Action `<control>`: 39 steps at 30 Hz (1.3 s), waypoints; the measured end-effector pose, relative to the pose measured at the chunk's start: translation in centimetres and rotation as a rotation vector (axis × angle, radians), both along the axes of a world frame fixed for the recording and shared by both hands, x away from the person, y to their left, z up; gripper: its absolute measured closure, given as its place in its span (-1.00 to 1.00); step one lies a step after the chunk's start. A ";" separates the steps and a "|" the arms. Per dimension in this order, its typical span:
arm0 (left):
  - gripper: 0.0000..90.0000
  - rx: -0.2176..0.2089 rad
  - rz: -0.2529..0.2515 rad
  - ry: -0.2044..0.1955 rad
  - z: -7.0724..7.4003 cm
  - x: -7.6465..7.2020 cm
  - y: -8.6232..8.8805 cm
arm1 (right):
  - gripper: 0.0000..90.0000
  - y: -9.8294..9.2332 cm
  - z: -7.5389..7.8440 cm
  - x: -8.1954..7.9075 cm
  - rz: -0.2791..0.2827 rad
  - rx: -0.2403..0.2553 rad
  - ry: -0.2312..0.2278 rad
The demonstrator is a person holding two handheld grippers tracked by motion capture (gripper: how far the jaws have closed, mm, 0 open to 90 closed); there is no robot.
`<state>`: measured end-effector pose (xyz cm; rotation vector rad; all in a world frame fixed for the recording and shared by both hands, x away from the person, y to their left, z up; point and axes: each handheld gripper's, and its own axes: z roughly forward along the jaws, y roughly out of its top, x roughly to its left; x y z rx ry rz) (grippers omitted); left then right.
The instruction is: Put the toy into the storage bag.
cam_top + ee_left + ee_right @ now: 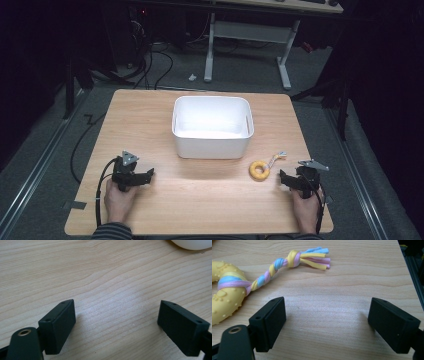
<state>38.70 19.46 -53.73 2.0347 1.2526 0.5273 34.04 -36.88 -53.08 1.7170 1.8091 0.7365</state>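
Yellow ring toy (259, 170) | lay on worktop (200, 200) beside white bin (212, 127), outside it | right tool (286, 178) near toy, released, empty | left tool (148, 175) released, empty | pickup not begun

**Worktop layout**

The tub (212, 127) is sitting at the middle of the worktop (150, 115), toward its far side. The ring toy (259, 170) is lying just off the tub's near right corner, its braided rope (276, 158) trailing away to the right. The left gripper (148, 176) is resting near the front left, the right gripper (282, 178) just right of the ring toy.
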 end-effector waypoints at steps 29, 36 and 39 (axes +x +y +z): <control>-0.65 -0.005 -0.007 0.000 0.0 -0.1 0.0 | -0.67 0.1 0.1 -0.2 0.061 -0.002 0.013; -0.65 -0.006 -0.007 0.000 0.0 -0.1 0.0 | -0.47 0.1 0.4 -0.4 0.062 -0.006 0.027; -0.65 -0.006 -0.007 0.000 0.0 -0.1 0.0 | -0.43 0.1 0.5 -0.4 0.062 -0.005 0.028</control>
